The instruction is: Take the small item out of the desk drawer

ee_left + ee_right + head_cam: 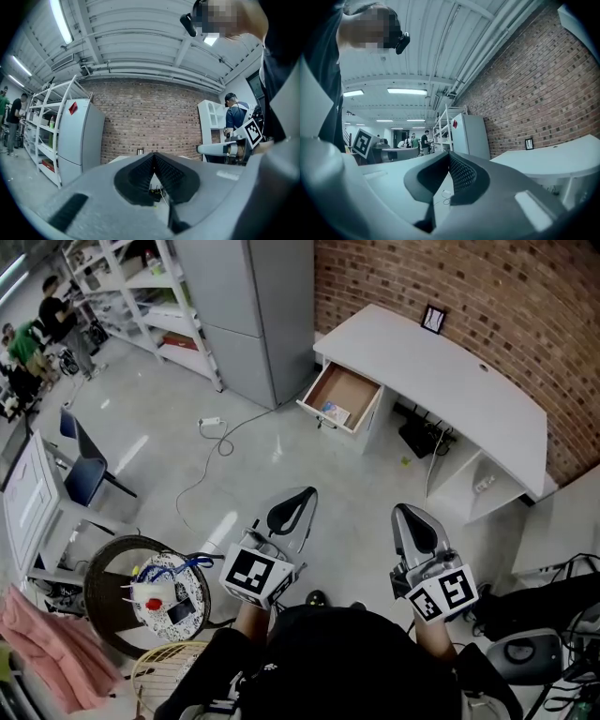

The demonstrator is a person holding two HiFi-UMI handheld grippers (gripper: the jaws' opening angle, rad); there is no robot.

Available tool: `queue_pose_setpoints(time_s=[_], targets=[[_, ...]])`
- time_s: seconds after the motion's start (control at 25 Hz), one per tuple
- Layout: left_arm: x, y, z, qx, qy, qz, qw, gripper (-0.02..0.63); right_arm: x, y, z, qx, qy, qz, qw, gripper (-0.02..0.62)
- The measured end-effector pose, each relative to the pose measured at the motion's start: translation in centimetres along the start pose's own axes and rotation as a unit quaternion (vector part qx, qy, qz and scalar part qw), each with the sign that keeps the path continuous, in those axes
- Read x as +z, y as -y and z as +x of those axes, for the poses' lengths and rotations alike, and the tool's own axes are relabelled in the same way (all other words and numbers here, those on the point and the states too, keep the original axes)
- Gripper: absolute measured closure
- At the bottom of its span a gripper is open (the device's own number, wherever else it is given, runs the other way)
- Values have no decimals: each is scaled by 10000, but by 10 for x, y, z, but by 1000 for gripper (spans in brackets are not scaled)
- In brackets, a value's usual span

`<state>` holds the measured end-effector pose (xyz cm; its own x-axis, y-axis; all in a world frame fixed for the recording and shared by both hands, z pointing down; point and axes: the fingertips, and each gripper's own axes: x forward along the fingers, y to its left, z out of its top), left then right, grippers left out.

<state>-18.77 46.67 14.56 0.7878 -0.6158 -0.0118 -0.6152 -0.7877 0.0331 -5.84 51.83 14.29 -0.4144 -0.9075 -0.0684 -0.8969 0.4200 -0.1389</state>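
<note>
Desk drawer (pixel 349 388) stands pulled open under white desk (pixel 469 390). Small item (pixel 335 412) lies inside, near drawer front. Left gripper (pixel 302 495) and right gripper (pixel 405 512): jaws clenched, nothing between them. Both held level over floor (pixel 361 479), well apart from drawer.

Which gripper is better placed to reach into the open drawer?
Probably the left gripper: it sits nearer the drawer front and points toward the desk; the right gripper points beside it.

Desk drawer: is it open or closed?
Open. The drawer sticks out from the white desk, showing its brown bottom and a small item lying inside.
</note>
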Motion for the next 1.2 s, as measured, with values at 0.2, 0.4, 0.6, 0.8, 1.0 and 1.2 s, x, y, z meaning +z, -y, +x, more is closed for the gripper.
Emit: queue_pose_setpoints(time_s=[0.2, 0.4, 0.6, 0.8, 1.0, 1.2], targets=[[0, -17, -4, -14, 20, -29, 10000, 604, -5, -4, 12, -108, -41, 0, 9999, 583], [-2, -30, -9, -2, 49, -67, 10000, 604, -6, -6, 21, -152, -15, 78, 9999, 583], [-2, -39, -14, 29, 36, -112, 9999, 604, -6, -9, 26, -144, -50, 77, 9999, 583], [-5, -45, -17, 122, 46, -222, 9997, 604, -8, -8, 30, -88, -35, 165, 9998, 583], [-7, -52, -14, 243, 37, -222, 9995, 604, -9, 0, 36, -51, 13, 219, 9997, 583], [-4, -65, -4, 370, 33, -154, 9992, 604, -11, 13, 55, 59, 10, 281, 9996, 584]])
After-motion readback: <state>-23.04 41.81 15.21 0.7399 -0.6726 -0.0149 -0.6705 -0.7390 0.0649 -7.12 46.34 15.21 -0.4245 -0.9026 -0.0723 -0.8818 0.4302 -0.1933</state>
